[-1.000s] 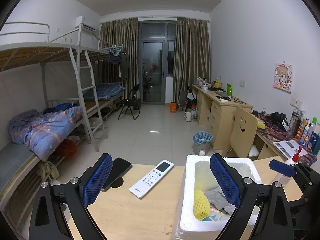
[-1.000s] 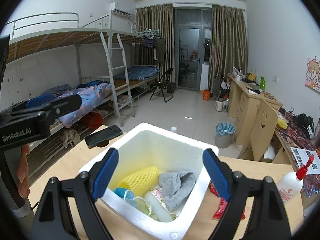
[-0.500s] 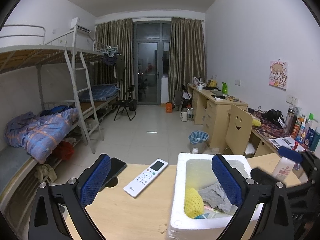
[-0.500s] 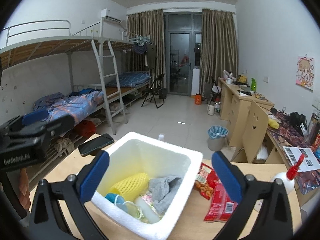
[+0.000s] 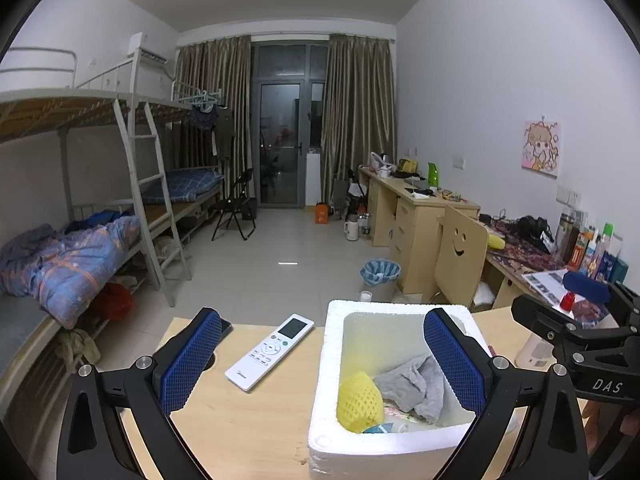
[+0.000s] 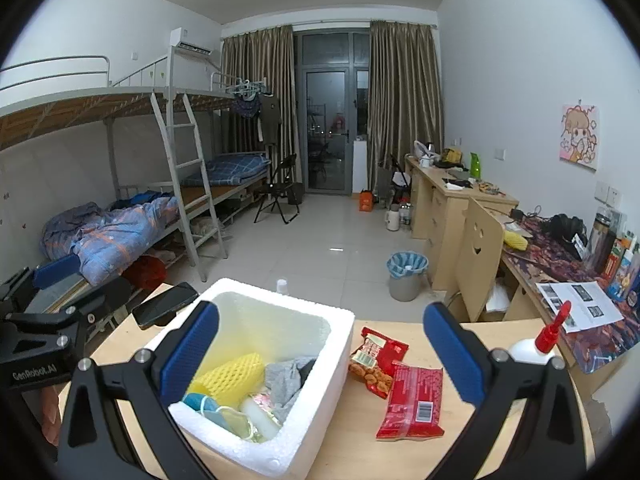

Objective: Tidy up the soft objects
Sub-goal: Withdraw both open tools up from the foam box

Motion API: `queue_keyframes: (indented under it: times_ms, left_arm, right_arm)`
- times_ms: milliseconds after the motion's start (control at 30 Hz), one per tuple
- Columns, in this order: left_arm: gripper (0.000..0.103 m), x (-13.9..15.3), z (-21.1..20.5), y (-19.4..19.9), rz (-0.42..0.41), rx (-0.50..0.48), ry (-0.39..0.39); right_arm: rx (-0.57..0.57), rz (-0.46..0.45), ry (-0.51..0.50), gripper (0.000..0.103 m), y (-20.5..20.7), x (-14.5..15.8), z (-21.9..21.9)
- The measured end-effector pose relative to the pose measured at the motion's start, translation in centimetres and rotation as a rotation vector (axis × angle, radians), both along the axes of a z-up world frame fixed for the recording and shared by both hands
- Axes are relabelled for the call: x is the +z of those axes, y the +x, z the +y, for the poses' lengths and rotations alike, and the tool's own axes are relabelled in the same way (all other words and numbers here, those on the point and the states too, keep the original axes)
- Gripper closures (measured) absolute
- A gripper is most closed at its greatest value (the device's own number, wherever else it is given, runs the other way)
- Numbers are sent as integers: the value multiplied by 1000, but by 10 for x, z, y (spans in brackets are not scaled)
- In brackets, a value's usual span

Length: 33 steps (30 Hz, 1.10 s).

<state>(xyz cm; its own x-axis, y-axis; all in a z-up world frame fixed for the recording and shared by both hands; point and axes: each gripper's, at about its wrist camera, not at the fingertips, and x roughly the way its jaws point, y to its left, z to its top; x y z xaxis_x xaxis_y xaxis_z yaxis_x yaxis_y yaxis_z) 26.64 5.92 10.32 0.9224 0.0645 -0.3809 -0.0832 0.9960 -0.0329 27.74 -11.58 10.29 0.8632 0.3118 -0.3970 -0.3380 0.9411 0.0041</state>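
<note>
Standing on the wooden table, a foam box lies between both spread grippers; bunk beds beyond, left.

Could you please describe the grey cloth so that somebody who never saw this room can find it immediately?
On the wooden table stands a white foam box with no lid. The grey cloth lies crumpled inside it, against the wall nearest the red snack packets. Its neighbour, a yellow foam net, is bright and ribbed; the cloth is the only dull grey, wrinkled fabric there.
</note>
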Motion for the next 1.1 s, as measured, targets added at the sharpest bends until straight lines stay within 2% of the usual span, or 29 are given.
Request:
queue_keyframes:
  times_ms: [833,1100]
  left_arm:
    - [2,1,-5,-3,10,1,12]
    - [2,10,-5,-15,-15,-4,2]
  right_arm:
    - [30,-13,-5,0,-7,3,6]
    - [26,-36,20,0,-19,14,-3]
